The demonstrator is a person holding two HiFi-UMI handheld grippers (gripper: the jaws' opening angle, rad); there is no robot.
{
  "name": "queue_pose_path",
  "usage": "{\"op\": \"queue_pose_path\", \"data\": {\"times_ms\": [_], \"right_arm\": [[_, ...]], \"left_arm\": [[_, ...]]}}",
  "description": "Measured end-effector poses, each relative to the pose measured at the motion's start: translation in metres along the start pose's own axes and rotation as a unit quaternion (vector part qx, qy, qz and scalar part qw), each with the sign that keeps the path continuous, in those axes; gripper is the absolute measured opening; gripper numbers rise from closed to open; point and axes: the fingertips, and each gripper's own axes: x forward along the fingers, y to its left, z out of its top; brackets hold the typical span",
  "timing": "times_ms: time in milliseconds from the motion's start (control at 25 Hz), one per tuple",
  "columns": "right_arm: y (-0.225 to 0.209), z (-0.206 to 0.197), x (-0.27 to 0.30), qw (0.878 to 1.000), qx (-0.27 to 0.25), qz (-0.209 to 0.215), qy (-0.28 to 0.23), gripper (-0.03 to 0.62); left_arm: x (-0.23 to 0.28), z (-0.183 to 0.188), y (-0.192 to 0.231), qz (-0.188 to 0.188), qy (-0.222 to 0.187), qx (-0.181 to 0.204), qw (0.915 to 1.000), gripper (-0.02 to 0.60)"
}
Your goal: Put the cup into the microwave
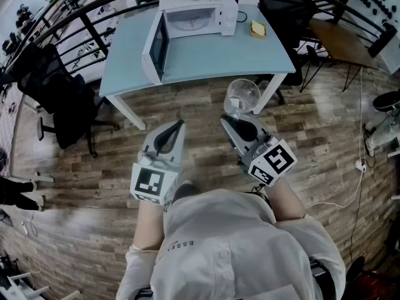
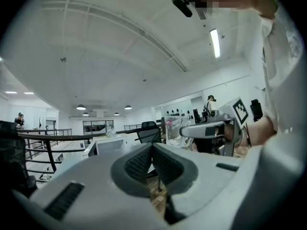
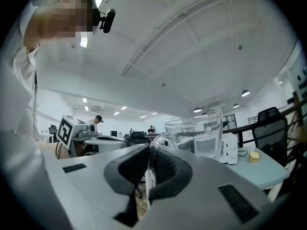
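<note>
A clear glass cup (image 1: 241, 96) hangs in the air in front of the table, held by its handle in my right gripper (image 1: 229, 117), whose jaws are shut on that handle. In the right gripper view the cup (image 3: 197, 137) rises just beyond my right gripper (image 3: 150, 153). The white microwave (image 1: 197, 14) stands at the back of the pale blue table (image 1: 206, 55), its door (image 1: 156, 49) swung wide to the left. My left gripper (image 1: 180, 124) is held level beside the right one, shut with nothing in it; its closed pads (image 2: 163, 164) meet in the left gripper view.
A small yellow block (image 1: 257, 28) lies on the table right of the microwave. A black office chair (image 1: 59, 99) stands left of the table, another (image 1: 284, 2) behind its right corner. A brown side table (image 1: 347, 42) is at the far right. Railings run behind.
</note>
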Motion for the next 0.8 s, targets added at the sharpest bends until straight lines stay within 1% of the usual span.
{"op": "queue_pose_path", "data": {"times_ms": [120, 280, 440, 600, 680, 800], "right_arm": [[-0.001, -0.002, -0.003, 1.000, -0.001, 0.001, 0.000, 0.021], [-0.006, -0.003, -0.007, 1.000, 0.001, -0.004, 0.001, 0.021], [-0.012, -0.002, -0.007, 1.000, -0.004, -0.008, 0.003, 0.021], [-0.021, -0.001, -0.008, 1.000, -0.009, -0.018, 0.002, 0.021], [-0.026, 0.000, -0.005, 1.000, -0.016, -0.022, 0.003, 0.021], [-0.035, -0.005, 0.003, 1.000, -0.013, -0.026, 0.007, 0.021]], "left_arm": [[0.000, 0.003, -0.003, 0.002, -0.009, 0.003, 1.0000, 0.002], [0.003, 0.004, -0.009, 0.001, -0.002, -0.004, 1.0000, 0.002], [0.009, 0.000, -0.010, 0.003, -0.003, -0.001, 1.0000, 0.002], [0.016, 0.001, -0.015, -0.004, 0.002, -0.004, 1.0000, 0.002], [0.019, -0.002, -0.015, -0.008, 0.006, -0.005, 0.9999, 0.002], [0.025, -0.005, -0.008, -0.008, 0.011, -0.009, 0.9999, 0.002]]}}
